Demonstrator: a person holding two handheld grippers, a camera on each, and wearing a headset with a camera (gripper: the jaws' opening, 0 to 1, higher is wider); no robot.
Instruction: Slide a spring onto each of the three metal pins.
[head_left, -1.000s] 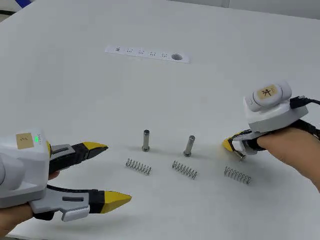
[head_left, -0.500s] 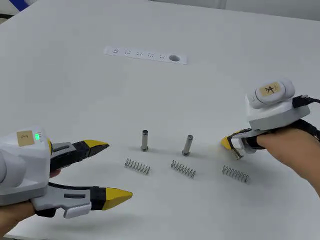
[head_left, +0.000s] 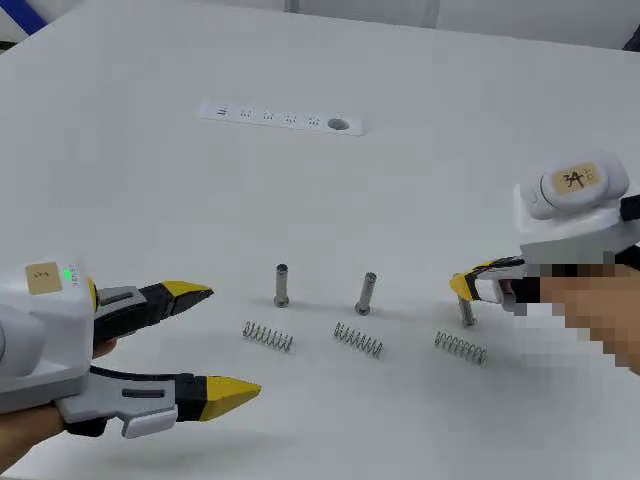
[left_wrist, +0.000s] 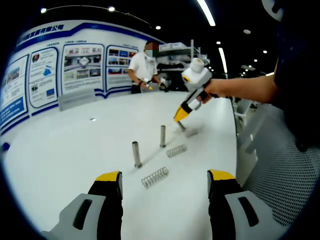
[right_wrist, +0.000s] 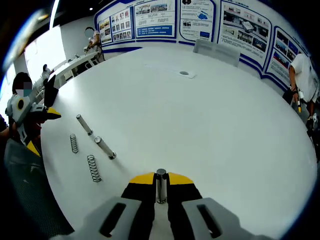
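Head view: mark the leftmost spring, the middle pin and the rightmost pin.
leftmost spring (head_left: 268, 337), head view, on its middle coils.
middle pin (head_left: 366, 293), head view, halfway up its shaft.
rightmost pin (head_left: 466, 313), head view, on its lower shaft.

Table (head_left: 450, 150) open from the pins back to the power strip (head_left: 280, 117). Left pin (head_left: 281, 285) and middle pin (head_left: 366, 293) upright, clear gap between; row of springs (head_left: 358, 340) lies just in front. Right gripper (head_left: 463, 288), clamped on third pin (head_left: 467, 313), blocks right end. Left gripper (head_left: 234, 340), jaws spread, sits left of the row.
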